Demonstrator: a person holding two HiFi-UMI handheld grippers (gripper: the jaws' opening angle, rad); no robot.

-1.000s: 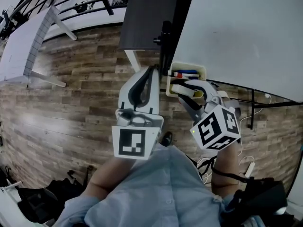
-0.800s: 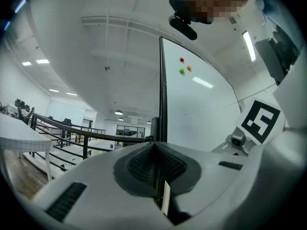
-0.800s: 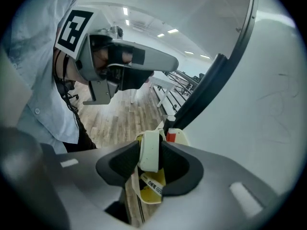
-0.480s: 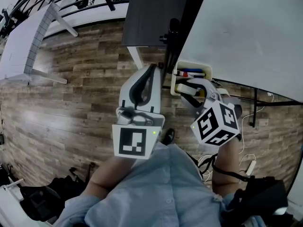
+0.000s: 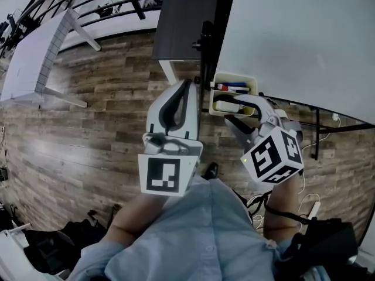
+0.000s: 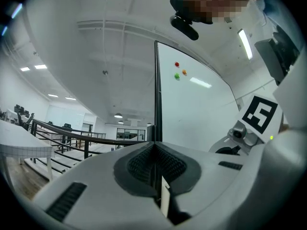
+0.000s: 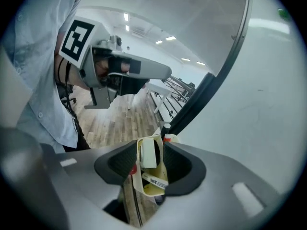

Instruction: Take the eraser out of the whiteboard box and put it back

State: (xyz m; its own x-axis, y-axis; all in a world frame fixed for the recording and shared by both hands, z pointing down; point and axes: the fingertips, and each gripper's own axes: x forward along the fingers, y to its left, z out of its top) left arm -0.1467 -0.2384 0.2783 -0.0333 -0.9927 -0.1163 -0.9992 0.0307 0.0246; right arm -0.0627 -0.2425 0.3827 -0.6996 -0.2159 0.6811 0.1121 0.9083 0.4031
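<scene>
A cream whiteboard box [image 5: 251, 82] hangs on the whiteboard's lower edge. Inside it lie the white eraser [image 5: 225, 106] and red and blue markers [image 5: 232, 88]. My right gripper [image 5: 237, 113] stands just in front of the box, open. Its jaws have just been opening, and nothing is pressed between them. In the right gripper view the box [image 7: 144, 191] and the eraser [image 7: 147, 152] show beyond the right gripper [image 7: 151, 163], the eraser lying free in the box. My left gripper [image 5: 177, 105] is shut and empty, left of the box; its pads [image 6: 144, 166] meet.
The whiteboard [image 5: 304, 34] fills the upper right, with a dark panel [image 5: 184, 16] and a black stand post [image 5: 205, 57] beside it. Wooden floor lies below. A white table [image 5: 41, 57] stands far left, cables [image 5: 304, 183] hang at the right.
My right gripper has drawn back out of the box towards me and its jaws have spread. The eraser stays in the box. The left gripper has kept still.
</scene>
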